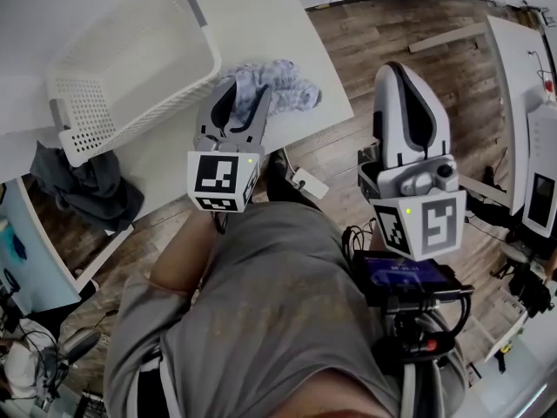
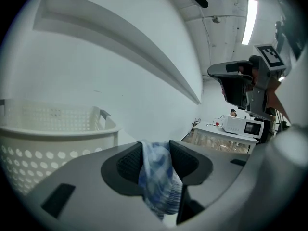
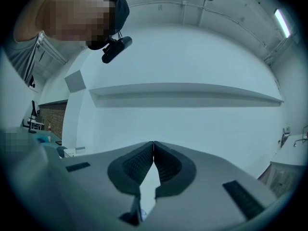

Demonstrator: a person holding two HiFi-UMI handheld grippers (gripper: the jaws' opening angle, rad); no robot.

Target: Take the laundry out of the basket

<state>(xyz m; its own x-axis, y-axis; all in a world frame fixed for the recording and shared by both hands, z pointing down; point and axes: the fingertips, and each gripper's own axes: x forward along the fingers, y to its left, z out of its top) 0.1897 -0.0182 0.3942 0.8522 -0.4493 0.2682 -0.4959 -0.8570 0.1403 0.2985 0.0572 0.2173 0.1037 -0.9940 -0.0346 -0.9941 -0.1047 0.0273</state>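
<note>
Left gripper [image 1: 246,90] jaws part-open, blue-white checked cloth [image 1: 285,84] loose between pads, lying on white table [image 1: 278,20] just beside white laundry basket [image 1: 139,104]. Right gripper [image 1: 398,68] jaws together, empty. Dark grey garment [image 1: 87,188] at table edge.

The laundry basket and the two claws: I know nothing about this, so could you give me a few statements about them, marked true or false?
1. The right claw holds a piece of laundry. False: its jaws are together with nothing between them.
2. A blue-and-white checked cloth sits between the jaws of the left claw. True.
3. The basket stands on the floor. False: it stands on the white table.
4. A dark grey garment lies outside the basket, by its corner. True.
5. The basket is piled high with clothes. False: the part of its inside that shows is bare.
</note>
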